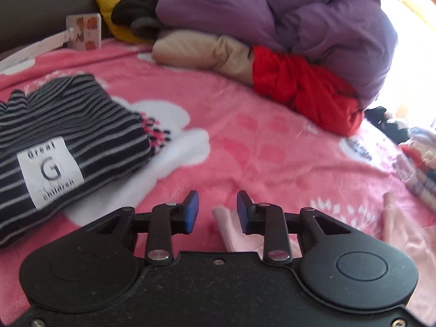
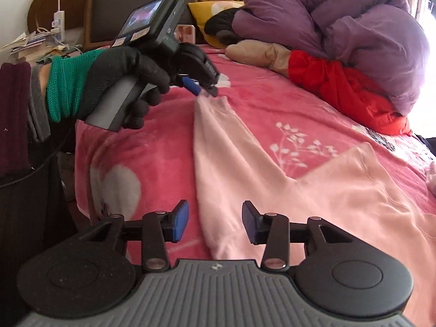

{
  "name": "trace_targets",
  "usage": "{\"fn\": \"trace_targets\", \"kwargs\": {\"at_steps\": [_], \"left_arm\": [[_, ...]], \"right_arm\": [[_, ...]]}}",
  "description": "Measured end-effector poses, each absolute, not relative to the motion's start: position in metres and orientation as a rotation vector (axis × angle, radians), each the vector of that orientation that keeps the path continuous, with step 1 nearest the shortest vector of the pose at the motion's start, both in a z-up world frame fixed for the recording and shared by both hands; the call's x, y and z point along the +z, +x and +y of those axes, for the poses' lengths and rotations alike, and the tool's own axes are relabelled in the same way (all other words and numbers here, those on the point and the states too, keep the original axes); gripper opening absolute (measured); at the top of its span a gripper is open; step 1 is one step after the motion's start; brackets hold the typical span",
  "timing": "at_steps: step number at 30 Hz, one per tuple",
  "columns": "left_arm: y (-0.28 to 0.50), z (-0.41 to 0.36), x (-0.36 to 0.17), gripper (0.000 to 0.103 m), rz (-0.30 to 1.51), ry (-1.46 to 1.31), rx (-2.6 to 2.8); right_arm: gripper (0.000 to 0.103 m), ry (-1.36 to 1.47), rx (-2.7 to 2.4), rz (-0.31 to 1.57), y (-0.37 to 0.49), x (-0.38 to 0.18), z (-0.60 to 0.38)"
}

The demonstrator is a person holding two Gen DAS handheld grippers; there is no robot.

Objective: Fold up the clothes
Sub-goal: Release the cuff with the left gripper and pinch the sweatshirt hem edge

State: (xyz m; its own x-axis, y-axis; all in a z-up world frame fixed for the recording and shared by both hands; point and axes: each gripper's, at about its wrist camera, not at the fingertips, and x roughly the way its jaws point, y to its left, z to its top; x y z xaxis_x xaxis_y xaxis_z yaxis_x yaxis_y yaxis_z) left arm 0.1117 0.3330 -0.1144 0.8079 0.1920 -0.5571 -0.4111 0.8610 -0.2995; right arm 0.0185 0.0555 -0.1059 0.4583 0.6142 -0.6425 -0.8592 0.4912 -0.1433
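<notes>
A light pink garment point(image 2: 340, 204) lies spread on the pink blanket point(image 2: 259, 103) of a bed. One long narrow part of it runs away from me to a cuff end point(image 2: 212, 103). My left gripper point(image 1: 218, 204) stands open over that end, and the tip of the pink cloth point(image 1: 226, 226) shows between and below its blue pads without being pressed. In the right wrist view the left gripper point(image 2: 205, 88) is held by a black-gloved hand point(image 2: 128, 73). My right gripper point(image 2: 215, 212) is open above the near edge of the same narrow part, gripping nothing.
A folded black-and-grey striped garment point(image 1: 68, 141) with a white label lies at the left. A purple duvet point(image 1: 299, 13), a red garment point(image 1: 305, 87) and a beige pillow point(image 1: 204, 51) are heaped at the back. More clothes point(image 1: 419, 163) sit at the right edge.
</notes>
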Motion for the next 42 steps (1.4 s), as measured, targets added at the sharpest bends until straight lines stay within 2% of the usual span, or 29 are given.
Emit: {"fn": "trace_targets", "kwargs": {"at_steps": [5, 9, 11, 13, 15, 17, 18, 19, 22, 25, 28, 32, 34, 36, 38, 42], "left_arm": [[0.114, 0.312, -0.096, 0.028, 0.561, -0.242, 0.146], [0.122, 0.301, -0.1, 0.028, 0.659, -0.104, 0.056], [0.126, 0.299, -0.107, 0.029, 0.714, -0.068, 0.03], [0.134, 0.296, -0.118, 0.04, 0.764, -0.032, 0.025], [0.143, 0.289, -0.131, 0.041, 0.798, 0.043, 0.05], [0.149, 0.286, -0.136, 0.032, 0.78, 0.048, 0.046], [0.151, 0.287, -0.136, 0.017, 0.769, 0.036, 0.04], [0.152, 0.287, -0.136, 0.011, 0.756, 0.024, 0.037], [0.149, 0.29, -0.126, 0.005, 0.699, -0.028, 0.037], [0.147, 0.295, -0.116, 0.005, 0.626, -0.108, 0.015], [0.155, 0.294, -0.121, 0.005, 0.632, -0.147, 0.027], [0.173, 0.288, -0.135, 0.008, 0.691, -0.129, 0.073], [0.172, 0.283, -0.133, 0.017, 0.666, -0.095, 0.097], [0.166, 0.288, -0.126, 0.021, 0.621, -0.117, 0.141], [0.155, 0.306, -0.122, 0.021, 0.601, -0.195, 0.179], [0.127, 0.35, -0.123, 0.032, 0.592, -0.501, 0.162]], "right_arm": [[0.051, -0.504, 0.924, 0.609, 0.023, -0.125, 0.076], [0.063, -0.472, 0.859, 0.565, 0.021, -0.125, 0.071], [0.063, -0.449, 0.851, 0.575, 0.025, -0.128, 0.068], [0.063, -0.432, 0.84, 0.579, 0.029, -0.131, 0.066], [0.063, -0.402, 0.837, 0.584, 0.032, -0.132, 0.064], [0.063, -0.386, 0.834, 0.583, 0.033, -0.133, 0.063], [0.063, -0.383, 0.835, 0.585, 0.034, -0.134, 0.064], [0.063, -0.379, 0.835, 0.587, 0.034, -0.135, 0.064], [0.063, -0.364, 0.834, 0.593, 0.034, -0.136, 0.064], [0.064, -0.359, 0.828, 0.588, 0.036, -0.134, 0.062], [0.064, -0.346, 0.814, 0.591, 0.038, -0.135, 0.059], [0.066, -0.353, 0.809, 0.593, 0.039, -0.138, 0.061], [0.068, -0.36, 0.8, 0.591, 0.039, -0.138, 0.062], [0.068, -0.359, 0.784, 0.588, 0.039, -0.137, 0.062], [0.068, -0.353, 0.772, 0.579, 0.038, -0.134, 0.061], [0.065, -0.34, 0.772, 0.535, 0.036, -0.126, 0.059]]}}
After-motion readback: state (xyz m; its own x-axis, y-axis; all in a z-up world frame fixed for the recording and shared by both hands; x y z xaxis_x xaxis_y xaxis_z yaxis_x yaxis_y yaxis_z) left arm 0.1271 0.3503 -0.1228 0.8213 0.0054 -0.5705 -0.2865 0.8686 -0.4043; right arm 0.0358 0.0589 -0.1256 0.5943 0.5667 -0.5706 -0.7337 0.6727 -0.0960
